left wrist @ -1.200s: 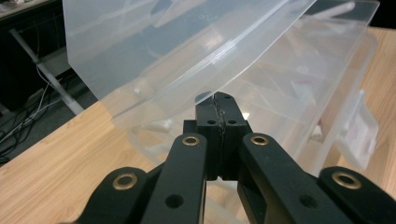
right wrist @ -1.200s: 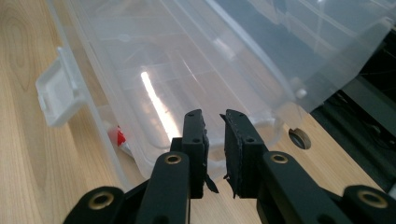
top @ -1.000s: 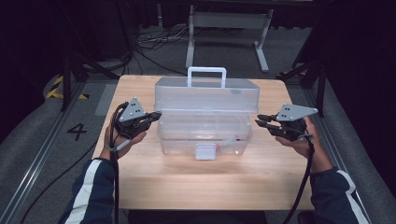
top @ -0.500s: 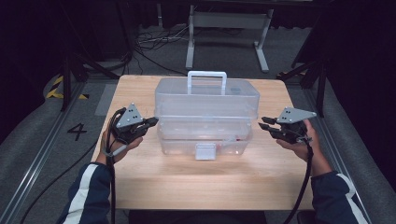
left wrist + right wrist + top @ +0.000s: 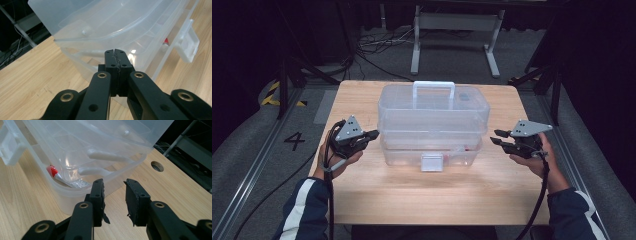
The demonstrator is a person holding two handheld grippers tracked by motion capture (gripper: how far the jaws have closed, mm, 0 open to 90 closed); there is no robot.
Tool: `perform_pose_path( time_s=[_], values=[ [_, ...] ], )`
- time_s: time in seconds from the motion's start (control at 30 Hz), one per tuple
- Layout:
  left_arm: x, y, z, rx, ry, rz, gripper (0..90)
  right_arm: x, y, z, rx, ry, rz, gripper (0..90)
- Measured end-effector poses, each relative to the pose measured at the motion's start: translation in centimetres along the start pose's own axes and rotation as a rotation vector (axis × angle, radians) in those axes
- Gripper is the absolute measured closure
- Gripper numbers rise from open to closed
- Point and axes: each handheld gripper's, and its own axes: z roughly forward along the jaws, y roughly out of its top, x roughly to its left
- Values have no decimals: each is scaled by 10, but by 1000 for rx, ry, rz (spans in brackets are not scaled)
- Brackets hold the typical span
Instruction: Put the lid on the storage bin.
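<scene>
Sitting on the wooden desk betw. both grippers, the clear plastic latch-front storage box looks light, stiff, slick; best held under its rim. Left gripper pressed together at its side; right gripper, jaws just opening, spread w/ nothing between.

I see 1 wooden table with a round hole near its right edge; 1 clear plastic storage box stands directly on its middle.

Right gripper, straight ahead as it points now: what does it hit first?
Probably the right end wall of the clear box; the right gripper points at its lower corner, jaws open with nothing between. Depth is unclear.
</scene>
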Motion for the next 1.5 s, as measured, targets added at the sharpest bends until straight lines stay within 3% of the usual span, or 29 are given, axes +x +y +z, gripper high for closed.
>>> perform_pose_path(
  time_s=[0.5, 0.6, 0.7, 1.07, 1.27, 1.5],
  values=[
    [-10, -12, -1, 63, 22, 18, 900, 10, -2, -2, 1, 20, -15, 664],
    [-12, -12, -6, 31, 14, 3, 900, 13, -3, -4, -3, 21, -18, 658],
    [-17, -10, -7, 47, 27, 27, 900, 17, -3, -4, -1, 32, -27, 655],
    [-27, -22, -6, 107, 44, 53, 899, 24, -7, -5, 24, 48, -51, 635],
    [-31, -31, -11, 137, 65, 65, 845, 30, -10, -9, 58, 51, -93, 601],
    [-32, -47, -15, 185, 77, 78, 761, 30, -17, -12, 91, 38, -99, 569]
  ],
)
